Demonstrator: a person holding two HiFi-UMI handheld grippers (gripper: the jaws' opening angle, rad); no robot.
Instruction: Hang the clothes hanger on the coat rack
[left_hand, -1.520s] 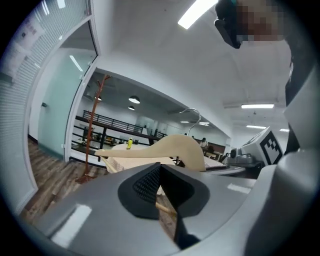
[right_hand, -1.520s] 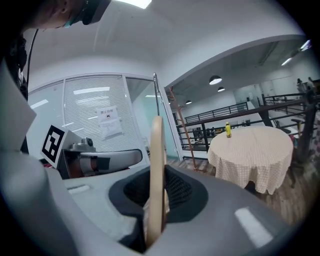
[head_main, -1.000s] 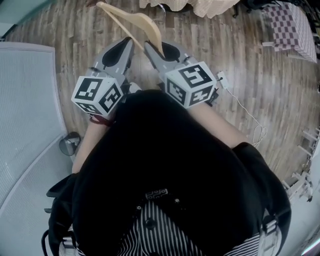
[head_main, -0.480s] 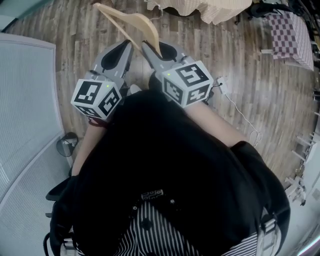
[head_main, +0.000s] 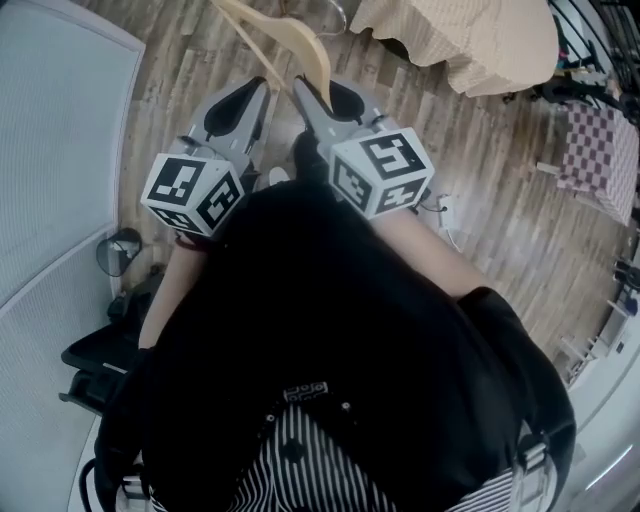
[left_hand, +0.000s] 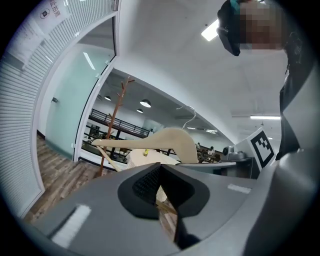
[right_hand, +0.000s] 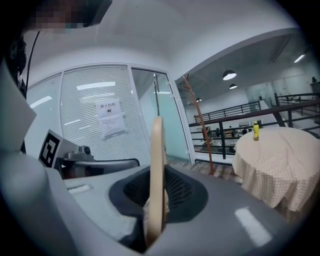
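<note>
While pinched edge-on in right gripper (right_hand: 156, 197) jaws, a smooth curved wooden hanger (right_hand: 157, 155); left gripper (left_hand: 161, 189) jaws together.

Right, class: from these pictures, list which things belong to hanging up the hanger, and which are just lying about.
Belong to the job:
- clothes hanger, clamped in the right gripper
- coat rack, standing further off

Just lying about:
- cloth-covered table
- yellow bottle on that table
- paper notice on the glass wall
</note>
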